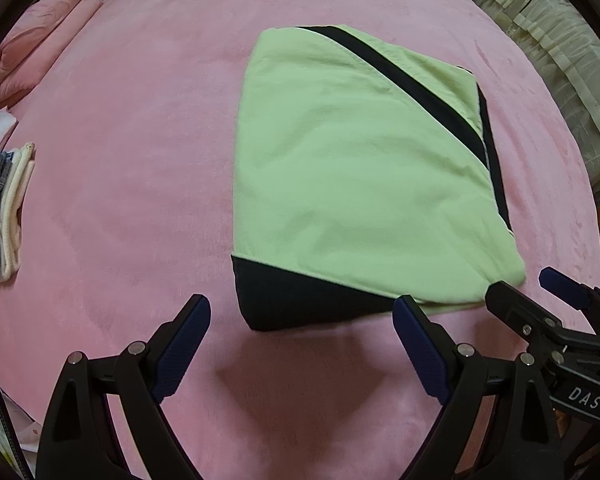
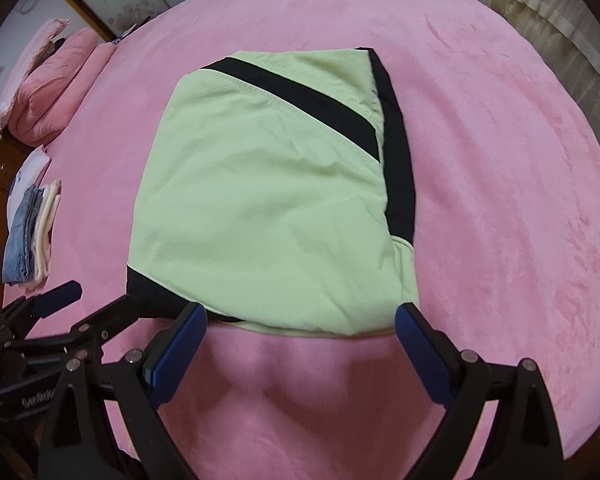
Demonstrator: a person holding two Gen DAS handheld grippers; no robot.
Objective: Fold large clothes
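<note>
A light green garment with black bands [image 1: 348, 168] lies folded into a compact rectangle on the pink bed cover [image 1: 132, 160]. It also shows in the right wrist view [image 2: 260, 200]. My left gripper [image 1: 302, 312] is open and empty, just short of the garment's near black corner. My right gripper [image 2: 302, 316] is open and empty at the garment's near edge, which lies between its fingertips. The right gripper also shows at the lower right of the left wrist view [image 1: 536, 284], and the left gripper at the lower left of the right wrist view [image 2: 96, 296].
A stack of folded clothes, denim and cream [image 1: 2, 212], lies at the bed's left edge, also in the right wrist view [image 2: 30, 236]. Pink pillows [image 2: 52, 84] sit at the far left. Pale curtains [image 1: 560, 40] hang beyond the bed's right side.
</note>
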